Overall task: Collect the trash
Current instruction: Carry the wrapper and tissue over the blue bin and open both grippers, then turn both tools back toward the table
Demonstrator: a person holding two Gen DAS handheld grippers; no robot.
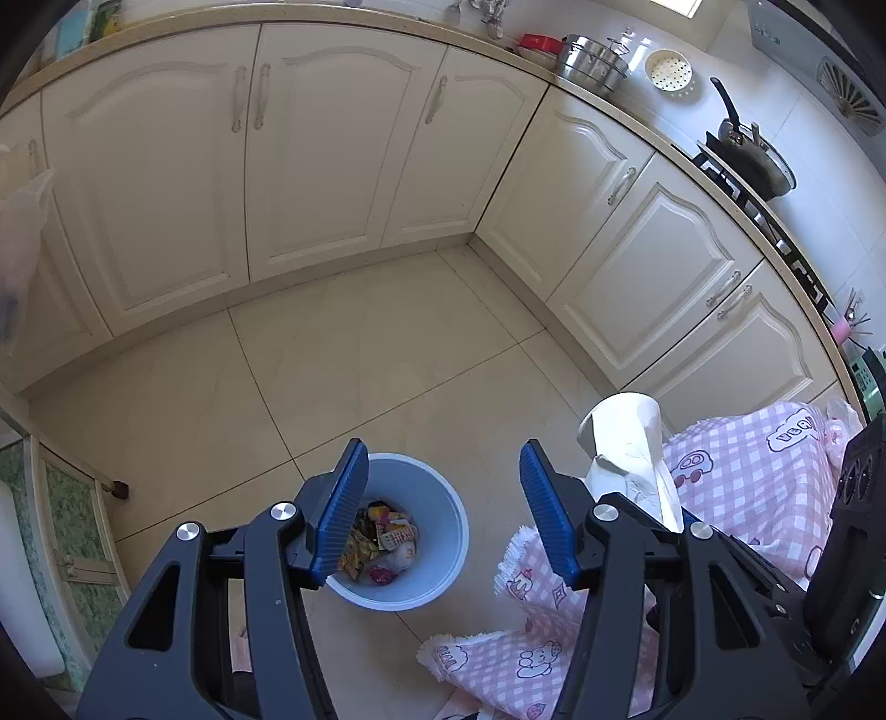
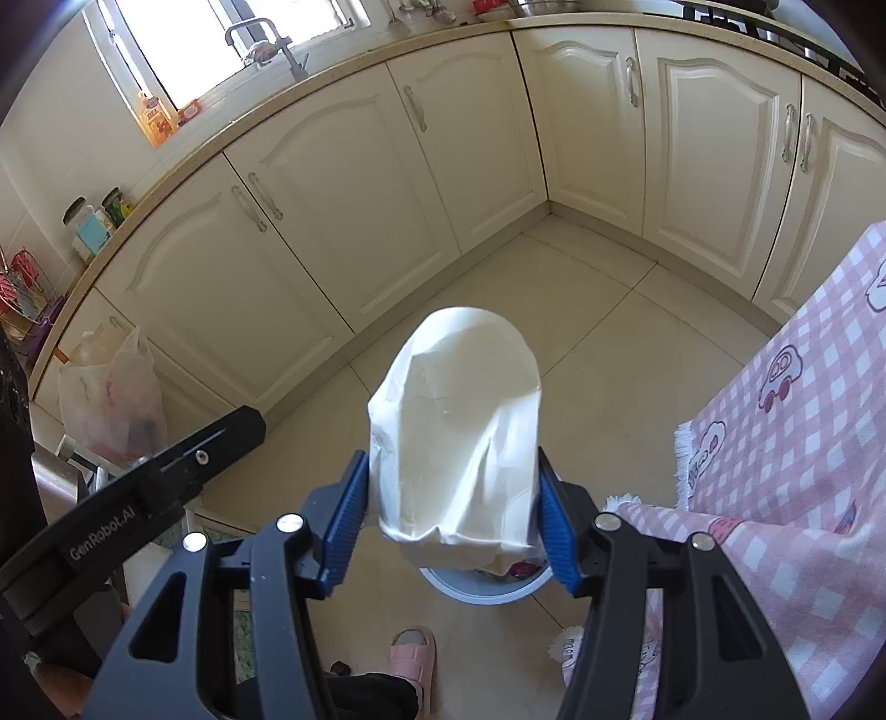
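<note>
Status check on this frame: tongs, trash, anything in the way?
Left tongs open, empty, above blue bin. Right tongs shut on crumpled paper cup, bin just beneath. No obstruction seen.

I see cream cabinets (image 1: 332,149) meeting in a corner, pale floor tiles (image 1: 387,365), and a bright window (image 2: 238,33) above the counter (image 2: 354,61).

Bin (image 1: 437,554) mouth open; tablecloth (image 1: 764,487) crowds right
</note>
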